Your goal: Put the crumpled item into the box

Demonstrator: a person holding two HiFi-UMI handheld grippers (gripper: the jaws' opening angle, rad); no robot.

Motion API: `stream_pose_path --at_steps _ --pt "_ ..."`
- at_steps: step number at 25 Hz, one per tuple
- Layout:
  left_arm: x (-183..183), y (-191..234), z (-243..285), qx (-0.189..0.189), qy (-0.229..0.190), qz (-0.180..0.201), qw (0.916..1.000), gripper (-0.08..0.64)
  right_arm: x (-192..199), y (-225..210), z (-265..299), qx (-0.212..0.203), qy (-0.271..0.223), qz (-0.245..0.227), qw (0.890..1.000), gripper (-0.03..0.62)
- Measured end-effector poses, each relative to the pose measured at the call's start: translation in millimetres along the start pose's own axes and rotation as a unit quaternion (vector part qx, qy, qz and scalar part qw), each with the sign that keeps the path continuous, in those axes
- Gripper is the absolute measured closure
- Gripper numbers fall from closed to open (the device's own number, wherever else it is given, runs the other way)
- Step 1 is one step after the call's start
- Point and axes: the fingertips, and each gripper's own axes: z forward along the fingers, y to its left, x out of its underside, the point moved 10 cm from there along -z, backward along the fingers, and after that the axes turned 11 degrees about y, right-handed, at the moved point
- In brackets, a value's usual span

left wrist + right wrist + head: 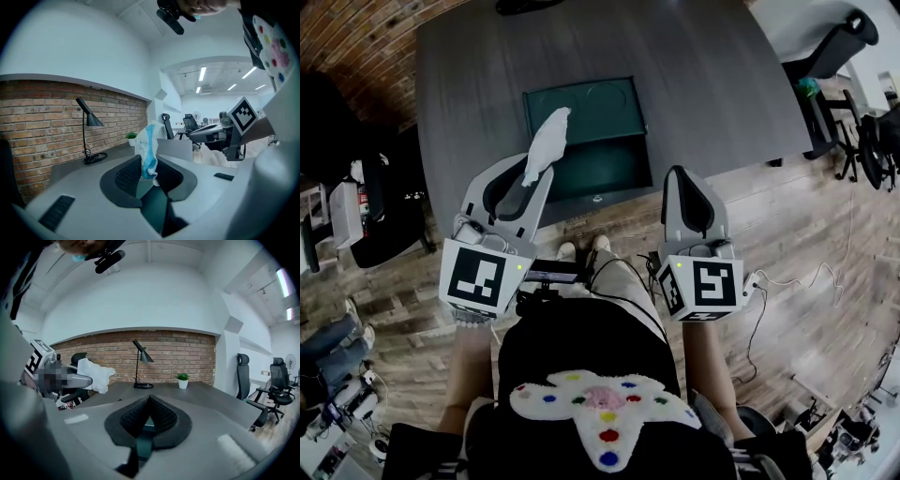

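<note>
Head view: the matte green box [605, 141] lies open near the dark table's [712, 84] front edge, with bare tabletop beyond it; my left gripper [532, 180] hangs over the box's left front corner, and my right gripper [679, 176] is just right of the box. Left gripper view: ribbed pads pinch the soft white-and-blue crumpled item [147, 147], the jaws partly apart around it. Right gripper view: the jaws meet, empty.

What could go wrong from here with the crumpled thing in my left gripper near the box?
The left gripper pinches only the lower end of the crumpled item, so it might slip out early. In the head view it lines up with the left edge of the box, so releasing now may drop it on the table.
</note>
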Motion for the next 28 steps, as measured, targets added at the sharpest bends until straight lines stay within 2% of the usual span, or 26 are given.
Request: stream_pose_path --at_steps 9,14,22,28 --pt "15.3 -0.5 42.3 0.030 0.034 0.003 0.9990 0.476 10.5 -10.3 1.6 0.014 0.013 0.014 1.000 0.583" --pt "26.1 -10.3 66.5 0.066 0.059 0.002 0.9961 0.476 18.0 -19.1 -2.3 0.024 0.022 0.026 0.999 0.583" --pt "50.6 -21.5 106.0 0.122 0.115 0.002 0.9858 0.476 33.1 -26.8 -4.9 0.036 0.039 0.043 0.998 0.583" --pt "70.5 -31.3 130.2 0.144 0.168 0.002 0.9754 0.476 44.5 -36.0 -8.6 0.046 0.049 0.053 0.996 0.583"
